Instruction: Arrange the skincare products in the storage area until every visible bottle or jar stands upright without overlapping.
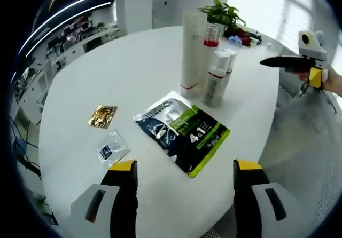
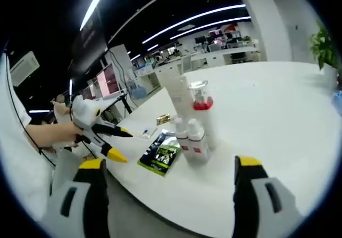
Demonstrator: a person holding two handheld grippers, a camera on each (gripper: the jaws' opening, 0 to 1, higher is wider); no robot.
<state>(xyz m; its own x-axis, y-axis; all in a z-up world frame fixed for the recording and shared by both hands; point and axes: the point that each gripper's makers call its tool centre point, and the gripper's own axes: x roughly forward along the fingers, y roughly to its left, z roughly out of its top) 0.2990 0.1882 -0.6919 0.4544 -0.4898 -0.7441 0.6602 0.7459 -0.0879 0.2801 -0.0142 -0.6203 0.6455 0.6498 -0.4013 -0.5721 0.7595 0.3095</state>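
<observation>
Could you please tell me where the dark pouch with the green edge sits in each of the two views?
Left gripper view: the pouch lies flat at centre, just in front of the upright bottles.
Right gripper view: the pouch lies left of centre, by the near table edge.
Shared landmark: the tall white tube standing among the bottles.

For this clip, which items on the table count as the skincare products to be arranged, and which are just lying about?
Part of the job:
tall white tube
pump bottle with red band
two small clear-capped bottles

Lying about:
dark and green pouch
gold sachet
small clear sachet
potted plant
</observation>
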